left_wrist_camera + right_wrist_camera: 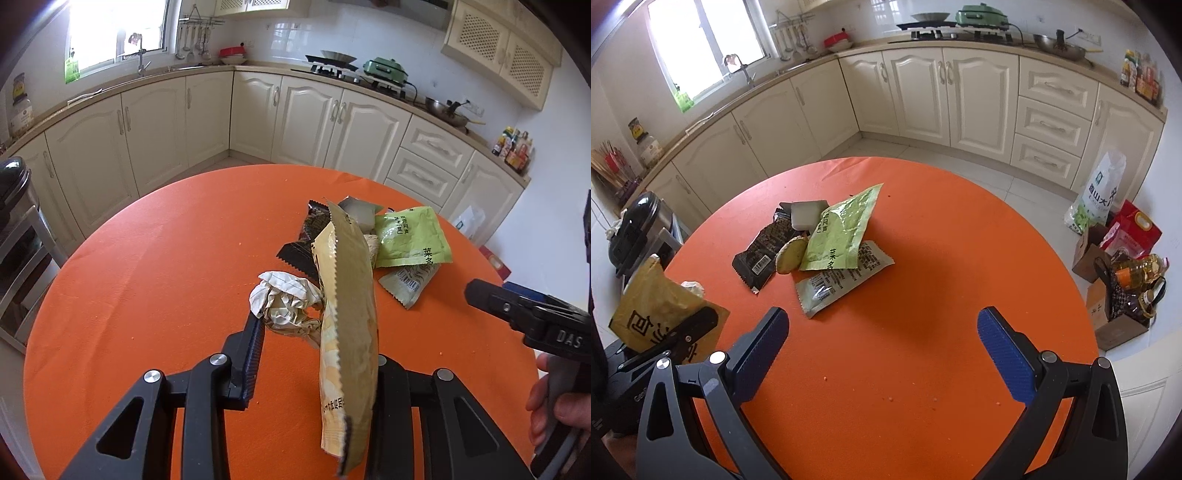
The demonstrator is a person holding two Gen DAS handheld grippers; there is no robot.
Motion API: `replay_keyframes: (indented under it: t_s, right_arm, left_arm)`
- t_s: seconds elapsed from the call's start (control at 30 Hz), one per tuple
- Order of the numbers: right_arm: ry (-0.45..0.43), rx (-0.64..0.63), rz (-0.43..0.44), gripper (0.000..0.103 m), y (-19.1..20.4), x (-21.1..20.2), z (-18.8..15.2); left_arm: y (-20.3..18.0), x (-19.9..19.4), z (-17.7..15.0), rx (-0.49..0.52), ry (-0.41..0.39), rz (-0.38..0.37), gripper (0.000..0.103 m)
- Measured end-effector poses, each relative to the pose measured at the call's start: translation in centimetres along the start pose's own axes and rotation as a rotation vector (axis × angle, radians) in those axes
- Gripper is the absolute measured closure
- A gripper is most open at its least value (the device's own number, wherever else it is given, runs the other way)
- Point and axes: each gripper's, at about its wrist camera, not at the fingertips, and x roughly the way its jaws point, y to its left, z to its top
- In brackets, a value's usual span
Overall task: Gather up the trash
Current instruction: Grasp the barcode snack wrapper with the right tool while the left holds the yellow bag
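Hovering low over the round orange table (923,258) with the left gripper (319,339), fingers standing apart. Showing a tall yellow-gold snack wrapper (347,314) edge-on in the centre of the left wrist view, lying against the finger on the right side of the frame, with bare table showing between it and the other finger – so not being pinched from both sides. Appearing raised off the table at the far left edge of the right wrist view, a black finger crossing in front; not showing what is keeping it up. Sitting just at the tip of the free finger: a crumpled paper ball (284,302), touching the wrapper's near edge.

Spreading the right gripper (882,314) wide, blue pads facing each other across the lower part of its view, nothing between them.

Lying in a loose heap at centre-left of the right wrist view – the remaining trash:
- bright green packet (842,229) on top, tilted
- grey-green packet with a barcode (842,280) underneath it, nearest the right gripper
- black wrapper (761,254) on the left side of the heap
- round pale cracker (790,254) wedged between the black and green ones
- small grey packet (807,214) at the far end

Standing beyond the table's left edge, a black-lidded steel container (639,229).
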Motion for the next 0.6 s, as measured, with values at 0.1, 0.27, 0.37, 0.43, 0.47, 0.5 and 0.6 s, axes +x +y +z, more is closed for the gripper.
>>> replay_keyframes:
  t_s: [0.1, 0.27, 0.37, 0.43, 0.47, 0.5, 0.6]
  right_arm:
    - [0.017, -0.011, -0.005, 0.000, 1.0, 1.6, 0.2]
    - [0.023, -0.025, -0.043, 0.000, 2.7, 4.6, 1.0]
    - [0.013, -0.060, -0.116, 0.005, 4.0, 6.3, 1.2]
    - [0.002, -0.081, -0.176, 0.006, 4.7, 7.0, 1.1]
    - [-0.005, -0.070, -0.171, 0.010, 4.7, 7.0, 1.2]
    - [-0.010, -0.066, -0.177, 0.011, 4.7, 7.0, 1.2]
    - [-0.015, -0.077, -0.173, 0.031, 4.3, 6.4, 0.9]
  left_arm:
    - [0.1, -0.6, -1.4, 0.003, 0.007, 0.003, 0.071]
    - [0.1, -2.4, -4.1, -0.008, 0.012, 0.011, 0.071]
    - [-0.6, -2.5, -4.2, -0.015, 0.014, 0.009, 0.071]
    - [-0.3, -2.9, -4.5, -0.015, 0.014, 0.006, 0.071]
    - [-0.1, -2.9, -4.7, -0.015, 0.014, 0.004, 0.071]
    - [0.0, -3.0, -4.8, -0.015, 0.014, 0.002, 0.071]
    - [0.5, -3.8, -5.2, -0.016, 0.011, -0.003, 0.071]
